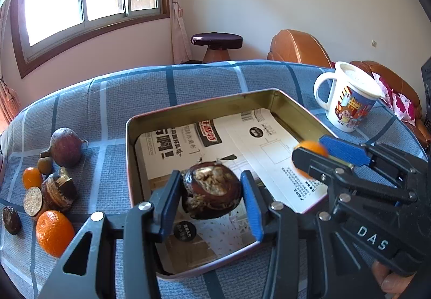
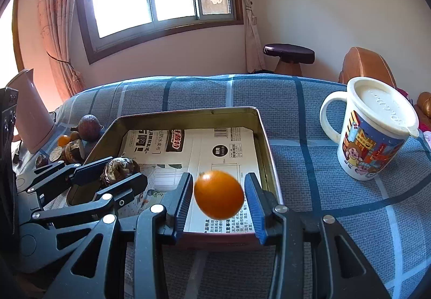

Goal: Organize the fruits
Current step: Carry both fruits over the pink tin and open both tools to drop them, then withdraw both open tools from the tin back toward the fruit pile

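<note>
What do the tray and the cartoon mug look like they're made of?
Tray: thin metal, probably tinplate; brassy, dull-glossy inner walls with a rolled rim. Mug: likely glazed ceramic, smooth white with a printed picture; its matte cream lid looks plastic.
</note>
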The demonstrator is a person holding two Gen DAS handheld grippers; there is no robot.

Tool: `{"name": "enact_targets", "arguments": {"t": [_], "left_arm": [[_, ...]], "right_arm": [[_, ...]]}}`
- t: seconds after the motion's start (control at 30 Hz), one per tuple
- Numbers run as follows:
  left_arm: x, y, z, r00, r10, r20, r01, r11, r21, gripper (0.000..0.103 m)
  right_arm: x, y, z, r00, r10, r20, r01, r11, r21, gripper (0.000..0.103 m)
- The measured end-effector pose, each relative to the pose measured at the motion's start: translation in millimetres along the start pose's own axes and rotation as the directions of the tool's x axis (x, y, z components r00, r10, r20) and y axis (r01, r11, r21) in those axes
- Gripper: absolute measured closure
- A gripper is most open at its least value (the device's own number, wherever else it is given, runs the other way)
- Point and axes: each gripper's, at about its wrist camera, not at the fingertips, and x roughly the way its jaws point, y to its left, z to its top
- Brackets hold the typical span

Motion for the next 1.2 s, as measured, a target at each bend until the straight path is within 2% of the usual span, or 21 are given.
{"name": "enact_targets", "arguments": {"t": [0.1, 0.23, 0.3, 0.33, 0.37, 0.4, 0.43, 0.47, 0.57, 0.77, 0.93, 1.03, 1.13, 1.2], "left_arm": [[-2, -2, 0, 1.000, 0.027, 0.016, -0.027, 1.000, 0.006, 0.053], [-11, -1, 1, 0.997, 0.064, 0.048, -0.064, 0.998, 0.000, 0.041], [-20, 1, 2, 0.993, 0.080, 0.085, -0.079, 0.997, -0.006, 0.035], [-25, 2, 2, 0.990, 0.086, 0.110, -0.086, 0.996, -0.006, 0.030], [-31, 3, 2, 0.986, 0.093, 0.136, -0.093, 0.996, -0.007, 0.023], [-36, 6, 2, 0.982, 0.100, 0.158, -0.099, 0.995, -0.012, 0.018], [-41, 8, 1, 0.979, 0.103, 0.176, -0.101, 0.995, -0.019, 0.004], [-45, 11, 0, 0.974, 0.109, 0.198, -0.106, 0.994, -0.027, 0.000], [-53, 16, -1, 0.960, 0.150, 0.237, -0.146, 0.989, -0.033, 0.000], [-57, 28, -6, 0.948, 0.196, 0.251, -0.187, 0.981, -0.060, 0.000], [-63, 39, -14, 0.918, 0.279, 0.283, -0.268, 0.960, -0.076, 0.000], [-65, 47, -18, 0.906, 0.304, 0.294, -0.291, 0.953, -0.089, 0.000], [-67, 53, -22, 0.898, 0.323, 0.299, -0.311, 0.946, -0.091, 0.000], [-69, 57, -23, 0.898, 0.323, 0.298, -0.308, 0.946, -0.095, 0.000]], "right_arm": [[-2, -1, 0, 1.000, 0.012, 0.010, -0.013, 1.000, 0.010, 0.060], [-12, -5, 2, 0.998, 0.019, 0.062, -0.021, 0.999, 0.032, 0.057], [-22, -8, 3, 0.993, -0.014, 0.116, 0.009, 0.999, 0.041, 0.048], [-27, -10, 4, 0.989, -0.036, 0.145, 0.030, 0.998, 0.049, 0.038], [-33, -11, 4, 0.983, -0.053, 0.176, 0.043, 0.997, 0.061, 0.028], [-38, -14, 4, 0.976, -0.057, 0.210, 0.042, 0.996, 0.076, 0.023], [-44, -15, 4, 0.966, -0.060, 0.250, 0.038, 0.995, 0.092, 0.015], [-49, -16, 2, 0.954, -0.069, 0.292, 0.040, 0.994, 0.104, 0.014], [-57, -11, 0, 0.929, -0.127, 0.349, 0.097, 0.990, 0.100, 0.014], [-52, 0, 0, 0.921, -0.184, 0.342, 0.168, 0.983, 0.077, 0.014], [-59, 7, -4, 0.898, -0.230, 0.374, 0.207, 0.973, 0.101, 0.014], [-64, 10, -8, 0.888, -0.258, 0.380, 0.232, 0.966, 0.112, 0.014], [-68, 14, -12, 0.884, -0.271, 0.381, 0.244, 0.963, 0.117, 0.014], [-71, 19, -15, 0.879, -0.285, 0.382, 0.258, 0.959, 0.122, 0.014]]}}
